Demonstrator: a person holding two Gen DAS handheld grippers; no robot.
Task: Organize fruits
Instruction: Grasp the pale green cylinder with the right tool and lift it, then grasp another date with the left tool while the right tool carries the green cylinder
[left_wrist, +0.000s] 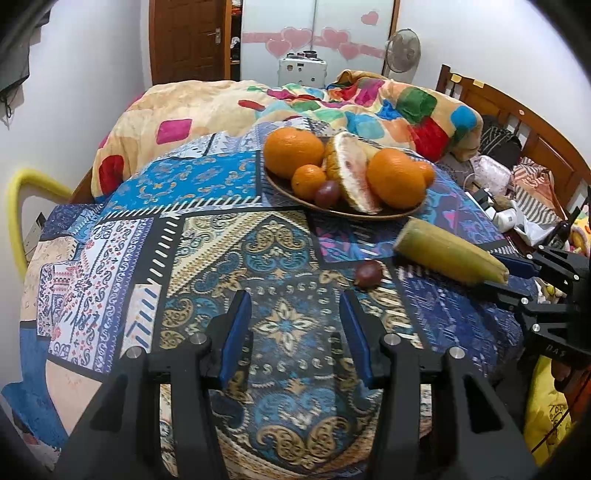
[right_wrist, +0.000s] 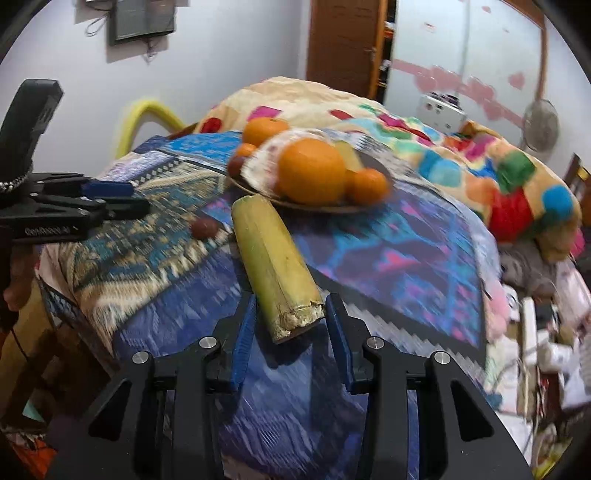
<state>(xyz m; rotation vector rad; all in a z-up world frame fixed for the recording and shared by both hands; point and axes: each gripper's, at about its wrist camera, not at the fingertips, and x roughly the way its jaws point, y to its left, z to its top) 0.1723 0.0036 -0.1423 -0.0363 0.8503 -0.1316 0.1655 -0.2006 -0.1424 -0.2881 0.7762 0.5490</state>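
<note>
A yellow-green sugarcane piece (right_wrist: 273, 262) is held at its cut near end between the blue pads of my right gripper (right_wrist: 290, 314), lifted above the patterned cloth; it also shows in the left wrist view (left_wrist: 450, 254). A brown plate (left_wrist: 343, 210) holds two large oranges (left_wrist: 293, 151), small oranges, a cut pomelo half (left_wrist: 354, 173) and a dark grape. A loose dark grape (left_wrist: 367, 273) lies on the cloth in front of the plate. My left gripper (left_wrist: 295, 325) is open and empty, low over the cloth, short of the loose grape.
The patterned cloth (left_wrist: 221, 240) covers a round-looking table. A bed with a colourful quilt (left_wrist: 369, 103) lies behind. A yellow chair back (left_wrist: 22, 199) stands at the left. Clutter and a wooden bed frame (left_wrist: 517, 122) are at the right.
</note>
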